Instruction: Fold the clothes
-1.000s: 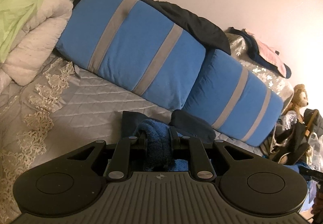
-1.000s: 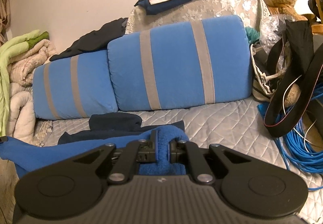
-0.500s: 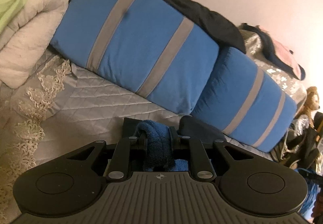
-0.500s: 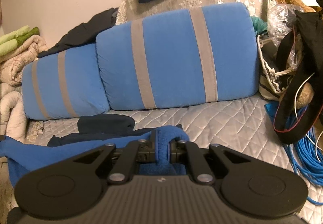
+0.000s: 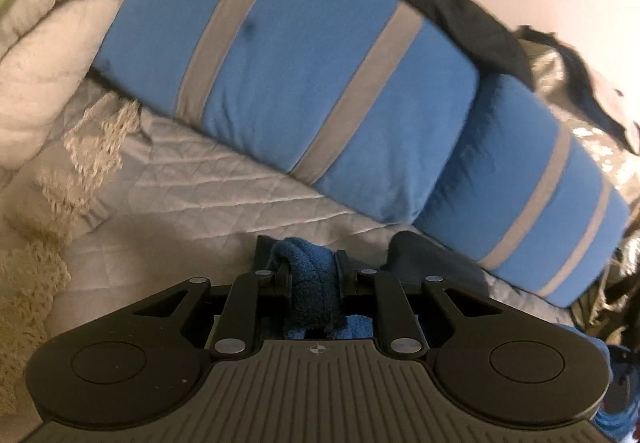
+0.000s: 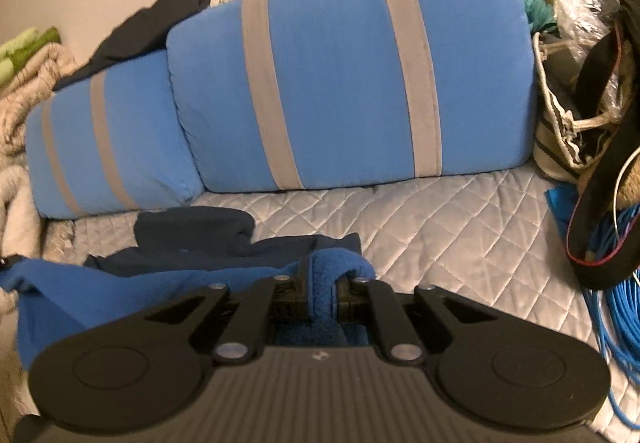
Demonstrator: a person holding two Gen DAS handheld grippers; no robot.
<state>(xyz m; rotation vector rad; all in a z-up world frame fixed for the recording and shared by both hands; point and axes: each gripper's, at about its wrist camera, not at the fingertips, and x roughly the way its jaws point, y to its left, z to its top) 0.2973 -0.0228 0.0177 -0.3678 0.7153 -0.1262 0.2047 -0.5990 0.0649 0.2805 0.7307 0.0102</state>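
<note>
Both claws clenched on cloth: left gripper (image 5: 313,270) pinches a bunched, nubby roll of blue fleece garment (image 5: 314,283) at 6 o'clock; right gripper (image 6: 322,293) grips a soft folded ridge of the same fleece, which stretches flat toward 9 o'clock in the right wrist view; a dark navy garment (image 6: 192,229), crumpled, lies just beyond on the diamond-quilted grey bedspread (image 6: 440,219); plump blue cushions with grey stripes (image 6: 348,79) at 12 o'clock; coiled blue cable (image 6: 616,307) at 3 o'clock.
</note>
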